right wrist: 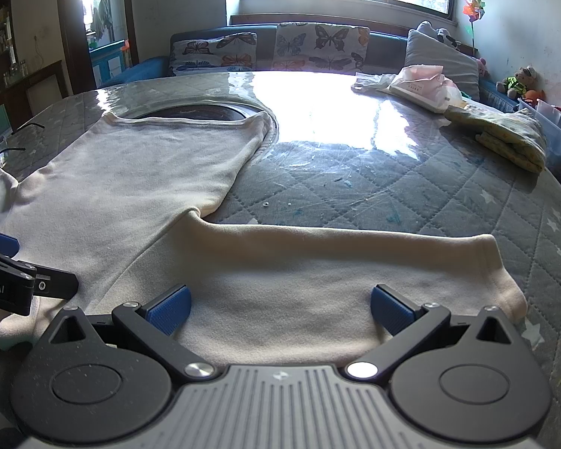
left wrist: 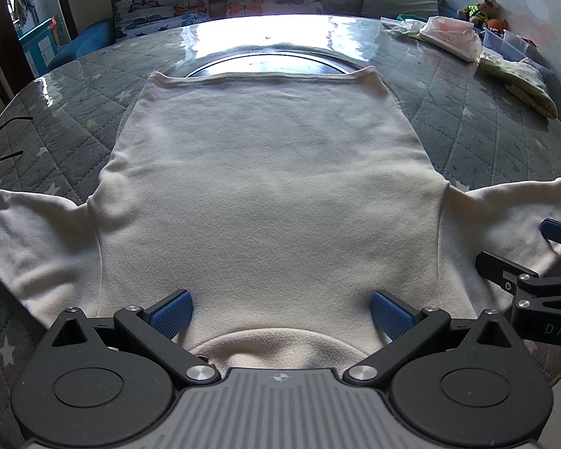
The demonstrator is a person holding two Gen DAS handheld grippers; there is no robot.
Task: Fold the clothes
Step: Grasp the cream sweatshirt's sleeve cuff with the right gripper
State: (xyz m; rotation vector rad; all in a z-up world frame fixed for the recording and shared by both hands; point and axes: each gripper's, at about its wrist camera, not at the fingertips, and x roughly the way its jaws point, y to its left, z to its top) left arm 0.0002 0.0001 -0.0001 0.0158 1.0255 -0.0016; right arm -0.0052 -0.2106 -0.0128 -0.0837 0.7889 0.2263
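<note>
Table (right wrist: pixel 411 187): one, round, under a grey quilted star cover with a glossy clear sheet.
Sweater (left wrist: pixel 265 187): one, cream fleece, spread flat across the table, neckline at 6 o'clock, hem at 12, two sleeves out at 3 and 9.
Butterfly cushions (right wrist: pixel 321 46): two visible beyond, at 12.
Left gripper (left wrist: pixel 279 312): released, pads wide over the collar.
Right gripper (right wrist: pixel 279 308): released, wide over the right sleeve (right wrist: pixel 355 262).
</note>
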